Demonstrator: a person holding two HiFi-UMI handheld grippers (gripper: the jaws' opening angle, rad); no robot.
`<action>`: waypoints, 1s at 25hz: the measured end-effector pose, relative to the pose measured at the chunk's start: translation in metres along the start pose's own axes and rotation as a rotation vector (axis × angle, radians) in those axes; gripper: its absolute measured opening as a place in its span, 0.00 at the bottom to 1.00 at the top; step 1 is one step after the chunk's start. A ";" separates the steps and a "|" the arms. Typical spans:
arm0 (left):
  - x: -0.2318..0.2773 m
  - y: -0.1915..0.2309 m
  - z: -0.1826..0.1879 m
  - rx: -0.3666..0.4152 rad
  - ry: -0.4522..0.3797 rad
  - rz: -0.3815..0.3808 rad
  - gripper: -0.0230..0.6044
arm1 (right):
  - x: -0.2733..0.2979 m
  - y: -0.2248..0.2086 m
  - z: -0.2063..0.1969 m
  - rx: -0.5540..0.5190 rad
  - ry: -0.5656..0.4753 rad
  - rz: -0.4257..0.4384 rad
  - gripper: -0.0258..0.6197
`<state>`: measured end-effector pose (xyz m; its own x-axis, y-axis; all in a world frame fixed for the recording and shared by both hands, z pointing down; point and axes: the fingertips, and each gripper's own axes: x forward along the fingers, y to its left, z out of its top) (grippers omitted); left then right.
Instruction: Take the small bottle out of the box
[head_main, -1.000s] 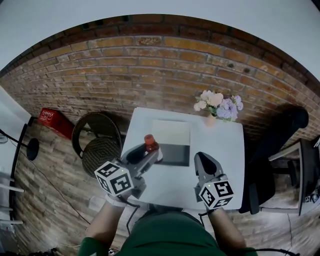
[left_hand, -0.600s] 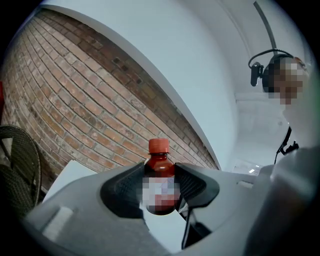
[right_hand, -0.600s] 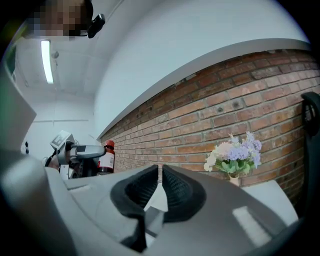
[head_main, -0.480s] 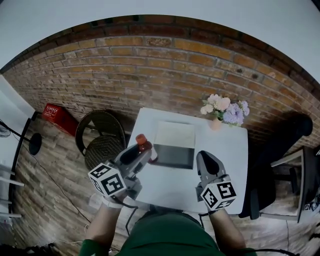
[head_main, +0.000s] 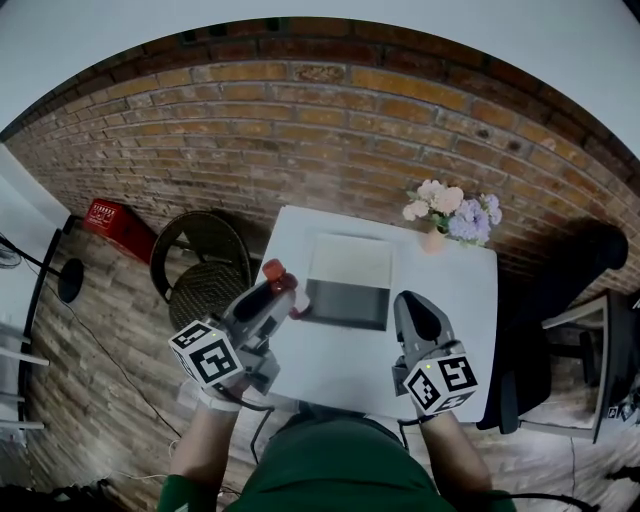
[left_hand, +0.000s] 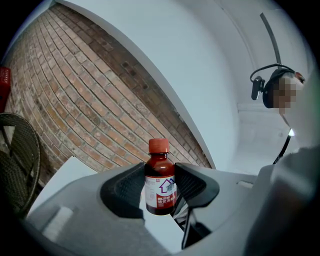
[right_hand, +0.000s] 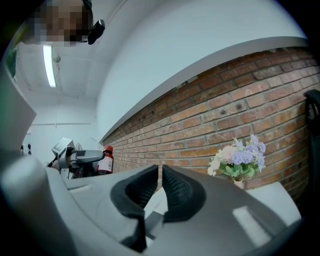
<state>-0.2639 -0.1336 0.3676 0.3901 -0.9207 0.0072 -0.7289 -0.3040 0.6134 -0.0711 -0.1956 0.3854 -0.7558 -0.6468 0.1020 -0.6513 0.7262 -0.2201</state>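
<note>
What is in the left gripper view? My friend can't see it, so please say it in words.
The left tool is shut on a small bottle, brown with an orange cap and a white and red label, holding it upright. Behind it is a brick wall.

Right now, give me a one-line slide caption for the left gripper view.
Left gripper shut on a small brown orange-capped bottle, red brick wall behind.

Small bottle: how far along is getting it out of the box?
Done: the small bottle is out, clamped in the left gripper, left of the box. In hand: it is held off the table. Left: setting it down. The right gripper is shut, empty.
</note>
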 end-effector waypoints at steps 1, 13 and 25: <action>0.000 0.000 -0.001 -0.004 0.001 0.000 0.36 | 0.000 -0.001 -0.001 0.002 0.001 -0.001 0.08; 0.001 0.002 -0.009 -0.019 0.012 0.007 0.36 | -0.001 -0.004 -0.003 -0.014 0.001 -0.003 0.08; 0.000 0.009 -0.020 -0.036 0.020 0.014 0.36 | -0.003 0.002 -0.008 -0.023 0.009 0.012 0.08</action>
<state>-0.2591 -0.1314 0.3888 0.3912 -0.9197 0.0319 -0.7141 -0.2815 0.6410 -0.0705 -0.1909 0.3922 -0.7642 -0.6358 0.1082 -0.6433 0.7393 -0.1990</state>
